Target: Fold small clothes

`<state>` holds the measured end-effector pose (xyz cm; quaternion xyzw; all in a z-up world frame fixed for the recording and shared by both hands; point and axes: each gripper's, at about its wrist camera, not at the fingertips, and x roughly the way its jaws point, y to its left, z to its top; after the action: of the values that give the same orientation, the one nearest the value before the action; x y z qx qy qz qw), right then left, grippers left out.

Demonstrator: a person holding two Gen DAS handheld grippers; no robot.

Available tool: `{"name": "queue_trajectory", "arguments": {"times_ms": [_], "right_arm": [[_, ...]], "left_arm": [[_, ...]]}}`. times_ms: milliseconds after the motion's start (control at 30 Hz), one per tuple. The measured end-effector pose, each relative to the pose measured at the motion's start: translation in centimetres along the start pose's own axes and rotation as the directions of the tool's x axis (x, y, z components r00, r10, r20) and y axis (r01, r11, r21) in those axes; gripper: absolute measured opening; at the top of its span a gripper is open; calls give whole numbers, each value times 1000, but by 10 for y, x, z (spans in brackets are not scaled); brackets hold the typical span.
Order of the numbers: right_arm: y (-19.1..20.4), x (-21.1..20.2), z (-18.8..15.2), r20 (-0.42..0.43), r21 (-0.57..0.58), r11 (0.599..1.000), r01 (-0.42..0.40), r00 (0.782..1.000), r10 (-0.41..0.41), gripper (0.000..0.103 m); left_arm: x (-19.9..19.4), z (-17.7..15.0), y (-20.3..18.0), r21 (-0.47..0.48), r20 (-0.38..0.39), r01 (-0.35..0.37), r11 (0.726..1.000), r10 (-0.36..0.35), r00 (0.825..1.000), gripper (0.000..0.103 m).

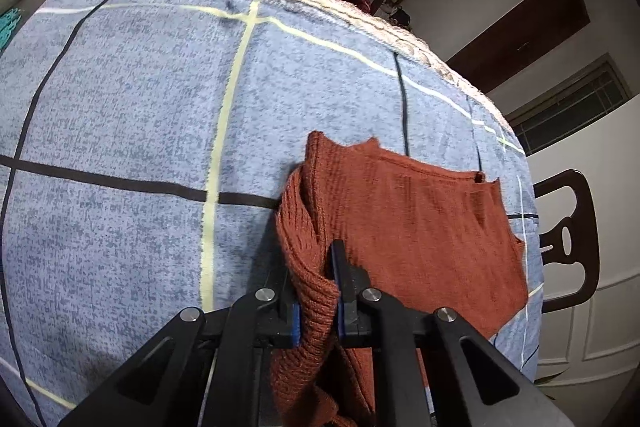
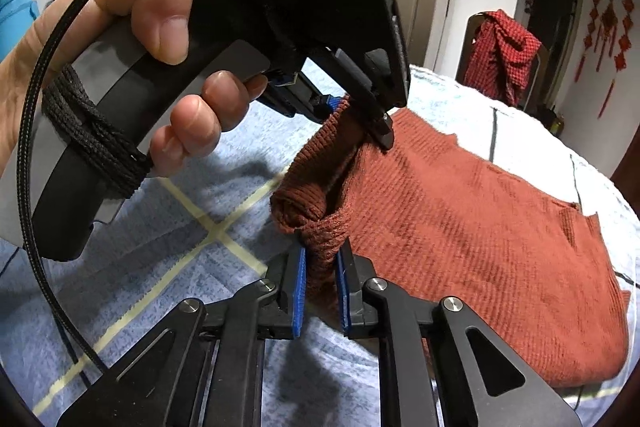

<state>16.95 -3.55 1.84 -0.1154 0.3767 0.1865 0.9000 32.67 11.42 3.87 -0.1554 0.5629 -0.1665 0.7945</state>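
Both sets of fingers are clamped on bunched rib-knit: the left gripper (image 1: 316, 291) and right gripper (image 2: 322, 291) pinch one edge of the rust-red sweater (image 2: 460, 211), which lies near the blue checked bedspread's (image 1: 140, 99) edge. Soft, light, stretchy; grip hems or corners.

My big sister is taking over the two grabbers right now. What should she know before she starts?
Left gripper: shut on a bunched edge of the rust-red ribbed knit garment, held by a person's hand.
Right gripper: shut on the same bunched edge, a little further along it.
Where things are: the rest of the garment lies flat on the blue checked cloth that covers the table, spreading off to the right.
Done: both grips are taken on one side of the garment.
Left: no finished fold shows yet. Probably carry the pinched edge over the flat part, lay it down, then let go.
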Motion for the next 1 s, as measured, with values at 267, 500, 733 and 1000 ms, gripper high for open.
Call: {"name": "queue_trajectory", "arguments": {"times_ms": [267, 500, 733, 1000], "right_arm": [[-19, -22, 0, 57, 45, 999, 9, 998, -12, 12], [-44, -39, -2, 89, 100, 995, 19, 996, -28, 12], [-67, -60, -13, 117, 141, 989, 34, 992, -51, 12], [-98, -84, -26, 144, 211, 977, 40, 987, -71, 11]], "left_arm": [[-11, 5, -28, 25, 13, 5, 1000, -5, 1000, 13], [-15, 8, -57, 43, 26, 23, 999, -24, 999, 13], [-12, 5, -96, 89, 37, 28, 996, -31, 999, 13], [-3, 3, -136, 121, 30, 46, 992, -50, 998, 13]]}}
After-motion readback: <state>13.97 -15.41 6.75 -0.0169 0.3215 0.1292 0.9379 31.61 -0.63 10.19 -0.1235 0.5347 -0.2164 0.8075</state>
